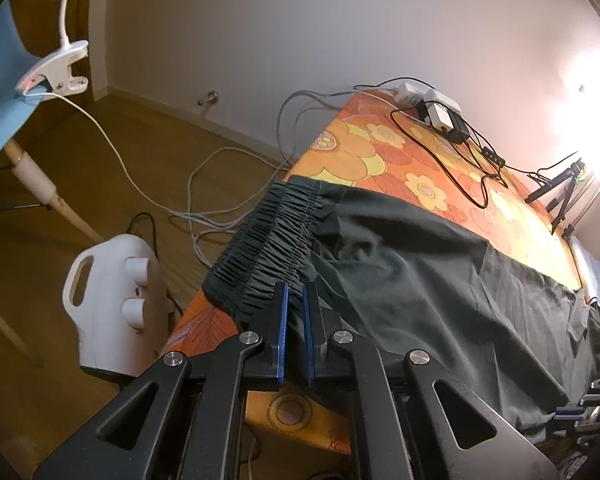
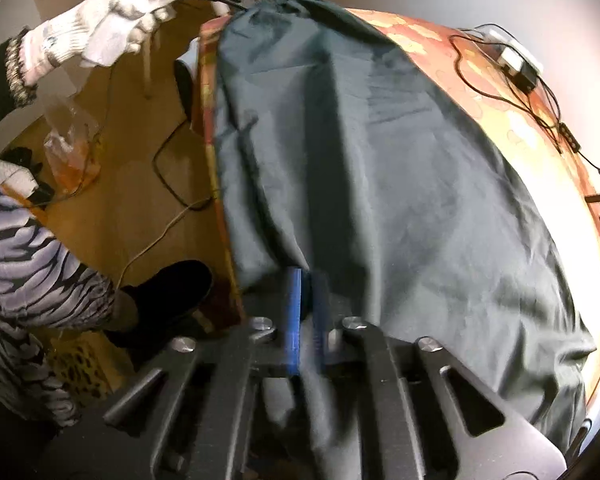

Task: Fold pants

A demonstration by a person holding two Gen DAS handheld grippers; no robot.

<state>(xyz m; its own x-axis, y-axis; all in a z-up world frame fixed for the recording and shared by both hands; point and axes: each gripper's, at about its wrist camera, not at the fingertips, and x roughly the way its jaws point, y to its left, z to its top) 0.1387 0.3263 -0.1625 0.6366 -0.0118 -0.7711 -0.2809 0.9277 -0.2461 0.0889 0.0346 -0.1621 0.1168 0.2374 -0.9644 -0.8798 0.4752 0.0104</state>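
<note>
A surface [image 1: 380,160] covered by an orange flowered cloth is shown, with dark green pants [image 1: 440,280] laid lengthwise along its near edge. The long axis runs along that edge, with the gathered waistband [image 1: 268,240] at the left end, pointing toward the corner, and the legs trailing right. The left gripper [image 1: 294,300] is seen with its jaws closed on cloth just below the waistband. The right gripper [image 2: 308,292], blurred, is closed on the near edge of a leg. The grasping step appears complete; next, both held edges likely need to be lifted together and carried across evenly. A gloved hand [image 2: 100,28] is visible.
</note>
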